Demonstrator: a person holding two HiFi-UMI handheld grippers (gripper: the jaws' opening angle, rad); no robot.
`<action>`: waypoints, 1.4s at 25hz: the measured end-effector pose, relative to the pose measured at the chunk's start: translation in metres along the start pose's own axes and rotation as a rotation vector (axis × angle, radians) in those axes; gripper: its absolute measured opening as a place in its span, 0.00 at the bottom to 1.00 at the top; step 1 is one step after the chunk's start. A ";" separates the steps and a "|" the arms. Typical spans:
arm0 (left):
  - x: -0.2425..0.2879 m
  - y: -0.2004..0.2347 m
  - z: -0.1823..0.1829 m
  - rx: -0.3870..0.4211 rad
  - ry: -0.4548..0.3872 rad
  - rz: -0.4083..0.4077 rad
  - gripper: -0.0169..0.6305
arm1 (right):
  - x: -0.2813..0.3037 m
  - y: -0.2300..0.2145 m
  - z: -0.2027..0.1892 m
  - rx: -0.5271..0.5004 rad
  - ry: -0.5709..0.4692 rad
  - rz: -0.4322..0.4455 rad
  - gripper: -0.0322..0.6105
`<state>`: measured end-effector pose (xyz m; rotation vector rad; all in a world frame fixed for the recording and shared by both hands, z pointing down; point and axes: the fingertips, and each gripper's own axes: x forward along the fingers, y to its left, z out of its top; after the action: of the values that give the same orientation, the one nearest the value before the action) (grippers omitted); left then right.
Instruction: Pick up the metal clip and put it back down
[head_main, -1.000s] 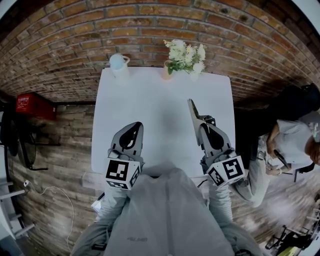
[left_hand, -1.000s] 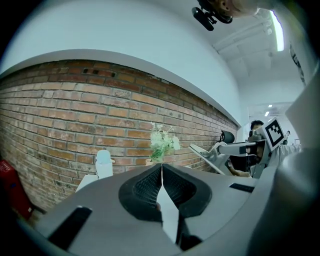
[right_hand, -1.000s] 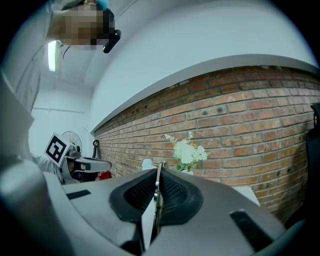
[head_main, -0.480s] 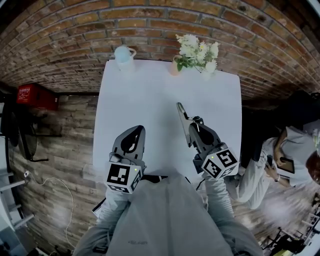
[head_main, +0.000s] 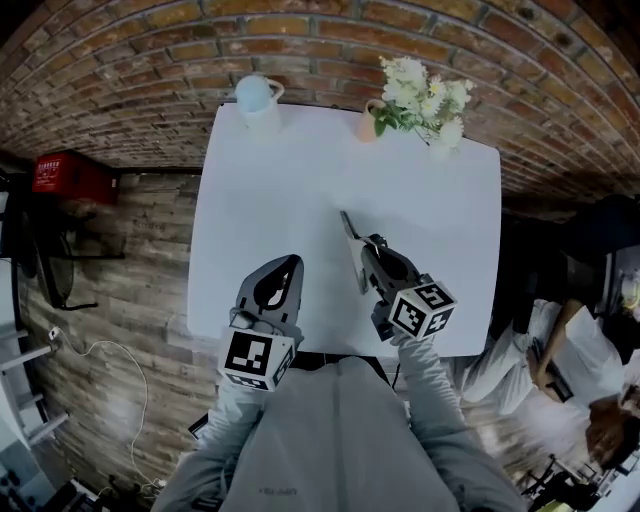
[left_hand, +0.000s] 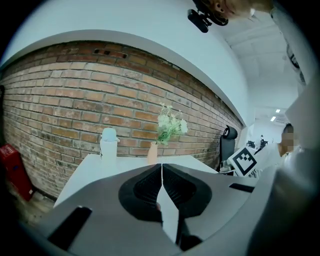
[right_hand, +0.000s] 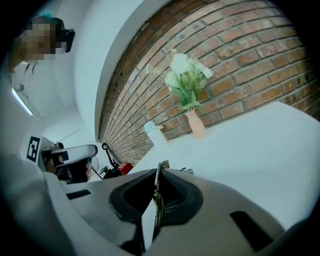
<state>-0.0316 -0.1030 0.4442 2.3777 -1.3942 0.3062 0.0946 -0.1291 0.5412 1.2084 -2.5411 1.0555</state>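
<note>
R tongs (head_main: 350, 232) clamped tight on thin silver metal clip (right_hand: 158, 187) over white desk (head_main: 280, 200); L tongs (left_hand: 161, 170) closed w/ nothing inside.

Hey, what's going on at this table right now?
A person is working with two handheld grippers at a white table. The right gripper is shut on a metal clip, which sticks out past its jaws over the table's middle. The left gripper is shut on nothing, near the table's front edge.

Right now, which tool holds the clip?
The right tool: the clip sticks out from between its shut jaws. The left tool is shut on nothing.
</note>
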 end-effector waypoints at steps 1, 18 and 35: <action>0.002 0.000 -0.003 -0.003 0.004 -0.002 0.07 | 0.004 -0.003 -0.006 0.014 0.012 0.002 0.10; 0.016 -0.001 -0.022 -0.025 0.044 -0.014 0.07 | 0.041 -0.036 -0.050 0.129 0.134 -0.001 0.10; 0.014 0.002 -0.013 -0.022 0.018 0.000 0.07 | 0.042 -0.041 -0.048 0.010 0.209 -0.079 0.31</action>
<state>-0.0262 -0.1094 0.4614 2.3518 -1.3820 0.3104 0.0879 -0.1424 0.6155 1.1264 -2.3148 1.1141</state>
